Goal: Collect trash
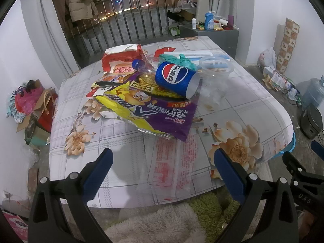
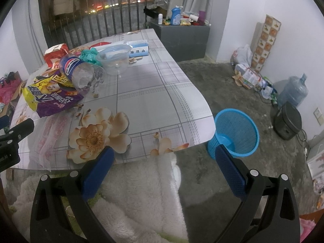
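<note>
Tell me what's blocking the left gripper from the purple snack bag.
Nothing visible. The left gripper, jaws open and empty, hangs over the near table edge; only bare floral tablecloth lies before the purple snack bag. The Pepsi bottle lies behind it.

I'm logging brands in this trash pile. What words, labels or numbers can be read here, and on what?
"百事可乐" with the Pepsi globe: on the blue bottle.
"统一": on the purple and yellow snack bag, upside down; its other print is unclear.
"DAS": on the right gripper body.
Blue characters on the white box: too blurred.
Red print on the tablecloth: too small.
</note>
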